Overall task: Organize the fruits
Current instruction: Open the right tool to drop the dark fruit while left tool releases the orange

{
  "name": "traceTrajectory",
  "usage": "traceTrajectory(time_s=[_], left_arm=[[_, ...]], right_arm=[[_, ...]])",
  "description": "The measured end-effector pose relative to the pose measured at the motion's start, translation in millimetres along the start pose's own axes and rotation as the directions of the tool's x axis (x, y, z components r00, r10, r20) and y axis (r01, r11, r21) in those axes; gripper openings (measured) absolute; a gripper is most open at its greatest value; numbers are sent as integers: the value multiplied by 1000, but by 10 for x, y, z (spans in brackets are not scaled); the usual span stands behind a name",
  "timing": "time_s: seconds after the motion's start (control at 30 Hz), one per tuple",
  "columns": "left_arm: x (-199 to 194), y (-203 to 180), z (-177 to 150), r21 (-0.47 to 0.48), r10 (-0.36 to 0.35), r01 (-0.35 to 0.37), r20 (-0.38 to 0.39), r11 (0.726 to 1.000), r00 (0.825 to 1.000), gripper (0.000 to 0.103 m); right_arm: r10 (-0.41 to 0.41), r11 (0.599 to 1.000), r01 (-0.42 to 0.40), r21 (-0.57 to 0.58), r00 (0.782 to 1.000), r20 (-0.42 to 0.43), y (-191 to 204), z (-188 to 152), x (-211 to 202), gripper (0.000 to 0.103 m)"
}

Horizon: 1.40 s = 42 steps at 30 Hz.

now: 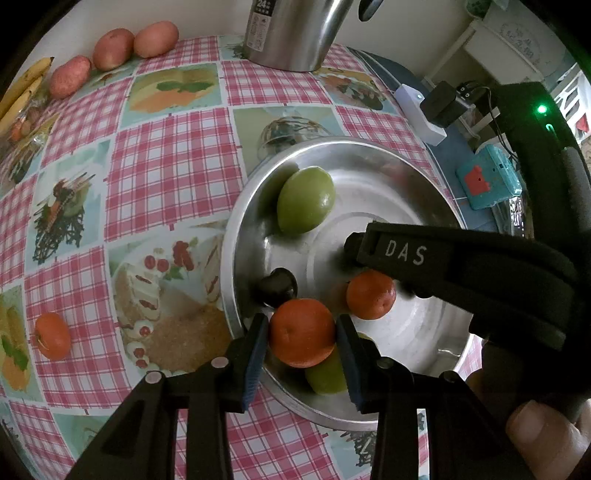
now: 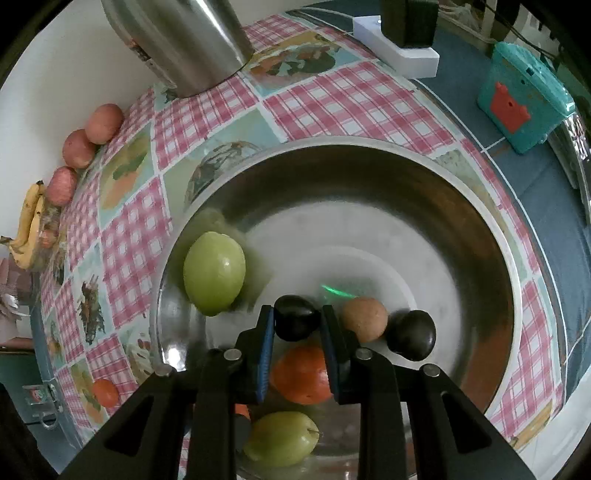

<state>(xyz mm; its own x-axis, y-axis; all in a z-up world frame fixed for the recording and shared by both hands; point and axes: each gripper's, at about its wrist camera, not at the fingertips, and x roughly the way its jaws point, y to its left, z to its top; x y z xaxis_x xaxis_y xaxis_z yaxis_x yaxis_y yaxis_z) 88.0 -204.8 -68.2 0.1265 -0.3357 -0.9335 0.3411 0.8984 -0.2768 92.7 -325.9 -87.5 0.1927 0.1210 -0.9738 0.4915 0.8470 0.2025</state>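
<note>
A metal bowl (image 1: 240, 236) on the checked tablecloth holds a green lemon-shaped fruit (image 1: 306, 200), a small orange (image 1: 370, 294), a dark plum (image 1: 277, 287) and a green fruit (image 1: 327, 374). My left gripper (image 1: 301, 332) is shut on an orange (image 1: 301, 332) over the bowl's near rim. My right gripper (image 2: 297, 318) is shut on a dark plum (image 2: 295, 316) inside the bowl (image 2: 480, 236), above an orange (image 2: 301, 373) and a green fruit (image 2: 279, 439). A brown fruit (image 2: 364, 318) and another dark plum (image 2: 412, 334) lie to its right. The green lemon-shaped fruit (image 2: 214, 272) lies left.
One orange (image 1: 53, 336) lies on the cloth left of the bowl. Three reddish fruits (image 1: 112, 48) and bananas (image 1: 22, 88) line the far wall. A steel pot (image 1: 291, 33) stands behind the bowl. A white power strip (image 1: 421, 110) and a teal box (image 1: 487, 177) sit at right.
</note>
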Motion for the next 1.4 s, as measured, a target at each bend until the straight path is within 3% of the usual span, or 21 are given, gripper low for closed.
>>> traceTrajectory(time_s=[0.27,0.4,0.63,0.73,1.1,1.3,1.4], left_arm=[[20,-1,2,1,-6,6,-5,1000,1000,42],[39,-17,-1,4,-7,7,-8,1000,1000,42],[-8,8,1,-7,-24,24,-1,1000,1000,47],[-51,1,-1,-2,-21,21,9,1000,1000,50],[-234,113,35,-37,-18,20,58,999,998,51],[-365,373,100,-119,49,-36,106,992,993,53],[-447,550,138,-183,100,-75,132,980,986,59]], right_arm=[[-16,1000,16,6,1000,-9,16,7,24,28],[-11,1000,11,6,1000,-5,20,12,8,38],[-10,1000,10,7,1000,16,13,39,-52,39],[3,1000,-3,10,1000,31,7,33,-103,46],[5,1000,-7,26,996,89,-25,51,-285,46],[4,1000,-6,24,996,88,-8,43,-291,45],[0,1000,-1,14,996,85,34,40,-274,45]])
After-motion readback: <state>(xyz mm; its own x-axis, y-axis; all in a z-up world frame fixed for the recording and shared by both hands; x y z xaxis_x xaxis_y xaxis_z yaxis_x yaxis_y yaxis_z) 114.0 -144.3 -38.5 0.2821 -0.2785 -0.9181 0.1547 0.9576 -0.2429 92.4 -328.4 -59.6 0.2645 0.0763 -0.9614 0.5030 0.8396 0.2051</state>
